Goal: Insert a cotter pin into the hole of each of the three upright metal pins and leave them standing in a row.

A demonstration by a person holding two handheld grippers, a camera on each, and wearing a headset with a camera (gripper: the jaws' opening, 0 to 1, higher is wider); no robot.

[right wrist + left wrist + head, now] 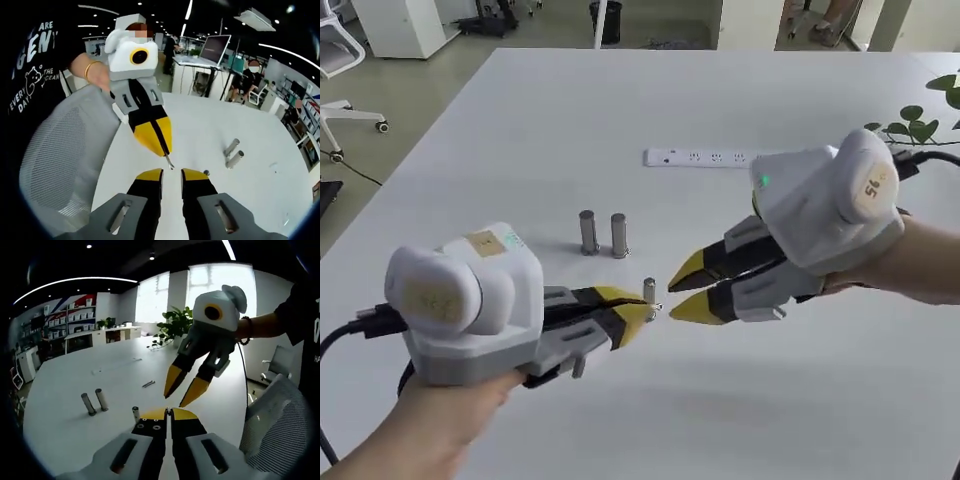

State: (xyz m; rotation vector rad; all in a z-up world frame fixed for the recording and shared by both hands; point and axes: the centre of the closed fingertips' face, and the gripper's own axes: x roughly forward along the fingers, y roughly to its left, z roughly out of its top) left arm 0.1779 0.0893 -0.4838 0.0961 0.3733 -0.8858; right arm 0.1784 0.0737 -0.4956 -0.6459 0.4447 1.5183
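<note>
Clamped shut, my left gripper (642, 310) is pinching a cotter pin (170, 161) between its yellow tips, and the thin metal end is sticking out just past them. I am holding it low over the white table (740, 400), with the tips just beside the top of one upright metal pin (649, 290). I cannot tell whether the cotter pin is touching that pin. My right gripper (673, 298) is hanging open, its jaws standing apart with nothing between them. It is pointing at the left gripper's tips from the opposite side, close but not touching. In the left gripper view my jaws are pressing together, the right gripper (175, 400) is slanting down from above, and the metal pin (135, 413) is standing just to the left of my tips. In the right gripper view the left gripper (165, 151) is aiming straight at the gap between my open jaws, and the metal pin (206, 173) is peeking out beside the right-hand jaw. Two other metal pins (588, 232) are standing upright side by side, near each other and a little farther out on the table. A power strip (705, 158) is lying well beyond them, and a plant (920, 122) is leaning in at the far right edge.
</note>
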